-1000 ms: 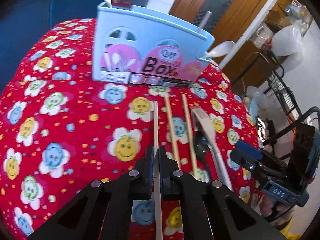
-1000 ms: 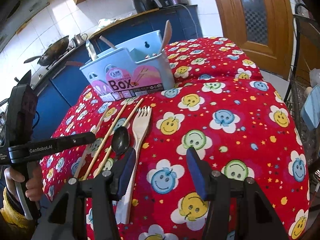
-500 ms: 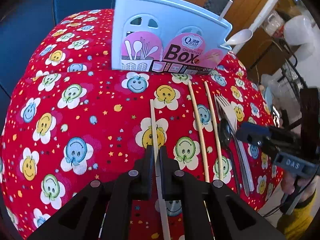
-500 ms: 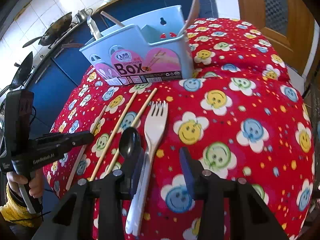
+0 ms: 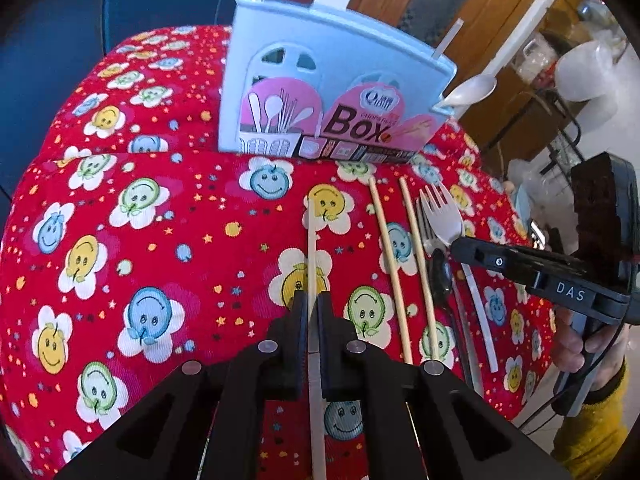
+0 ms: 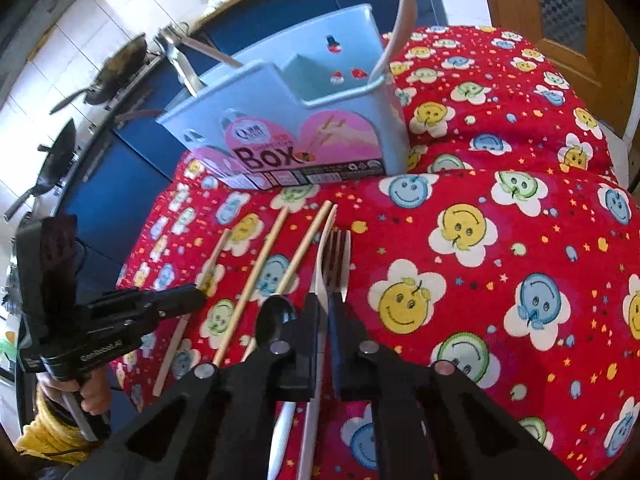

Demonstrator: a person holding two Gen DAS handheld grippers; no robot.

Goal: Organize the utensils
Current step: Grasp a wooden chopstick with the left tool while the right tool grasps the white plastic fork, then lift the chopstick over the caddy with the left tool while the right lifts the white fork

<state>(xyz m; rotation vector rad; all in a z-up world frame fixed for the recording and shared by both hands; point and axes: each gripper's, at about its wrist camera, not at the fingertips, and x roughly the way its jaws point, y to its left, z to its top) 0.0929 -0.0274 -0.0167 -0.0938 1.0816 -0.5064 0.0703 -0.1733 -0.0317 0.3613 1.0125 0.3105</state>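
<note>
1. The right tool (image 6: 323, 304), wide open a second ago, has just been closing and now pinches the fork (image 6: 338, 258).
2. It has slid left over the utensils.

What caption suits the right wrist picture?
Right gripper shut on a fork beside chopsticks, before the blue utensil box.

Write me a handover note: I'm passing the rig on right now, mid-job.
Left gripper: shut on one chopstick, whose far end is on the cloth.
Right gripper: jaws have just closed on the fork, which is tipped on its edge.
Loose in front of the box: two more chopsticks and a black spoon.
Done: a white spoon and metal pieces stand in the box.
Left to do: box the chopstick and fork, then the rest.
</note>
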